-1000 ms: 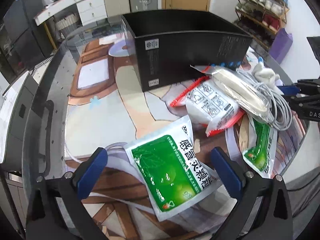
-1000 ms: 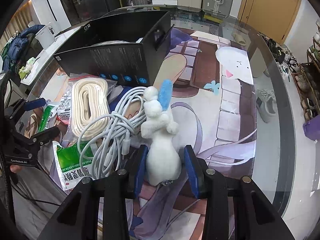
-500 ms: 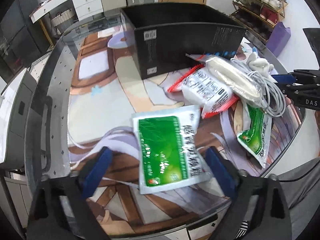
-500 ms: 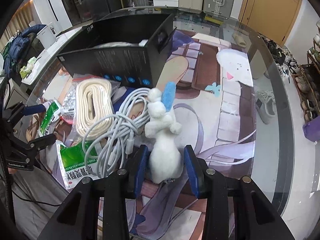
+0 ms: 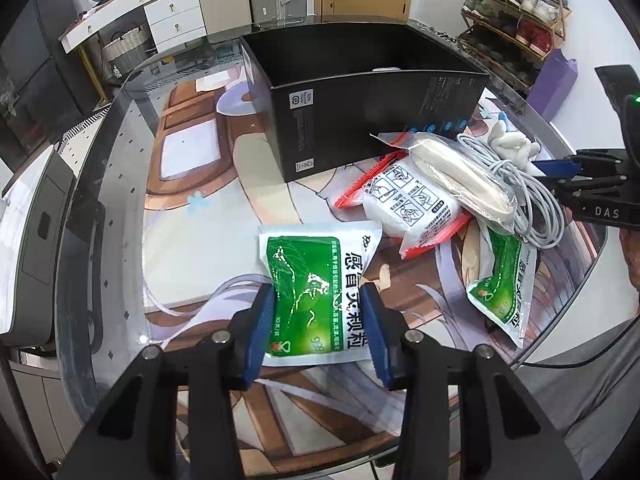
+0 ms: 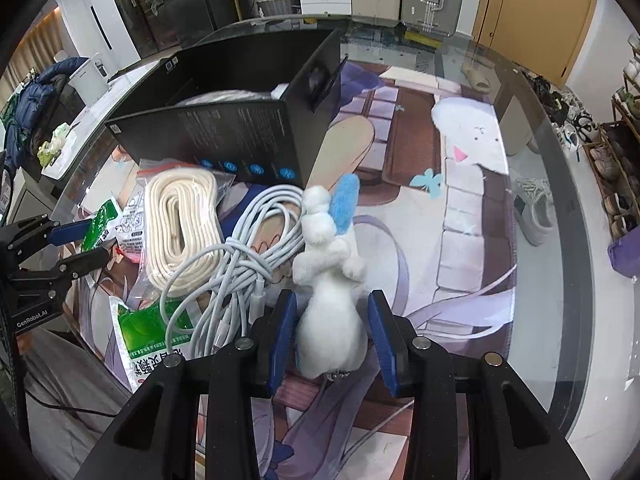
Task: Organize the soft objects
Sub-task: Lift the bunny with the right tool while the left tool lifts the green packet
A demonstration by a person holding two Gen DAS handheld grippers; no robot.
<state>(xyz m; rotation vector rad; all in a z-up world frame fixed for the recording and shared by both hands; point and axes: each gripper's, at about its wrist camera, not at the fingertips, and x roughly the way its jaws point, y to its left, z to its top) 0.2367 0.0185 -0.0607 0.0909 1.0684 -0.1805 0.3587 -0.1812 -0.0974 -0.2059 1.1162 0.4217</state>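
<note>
A round glass bench covered by a printed cartoon mat fills both wrist views; its near edge is cut off by the gripper bodies.

Toward the far side of the bench stands an open black box. Something pale lies inside, mostly hidden by the box walls and too unclear to name.

In front of the box, toward the right edge of the bench, soft things lie heaped together. A bagged coil of cream rope rests on a white packet with red edges, and a tangle of grey cable overlaps both. A second green sachet lies partly buried under the cable, near the bench's near right edge.

The left gripper has just been closing its jaws, and their blue pads now clench the lower part of a green sachet near the bench's near edge. The sachet's bottom corners are hidden behind the pads.

The right gripper holds its jaws clamped on the body of a white plush toy with a blue ear, just right of the cable. The toy's underside is hidden.

A person's sleeve shows dimly at the left view's right edge.
</note>
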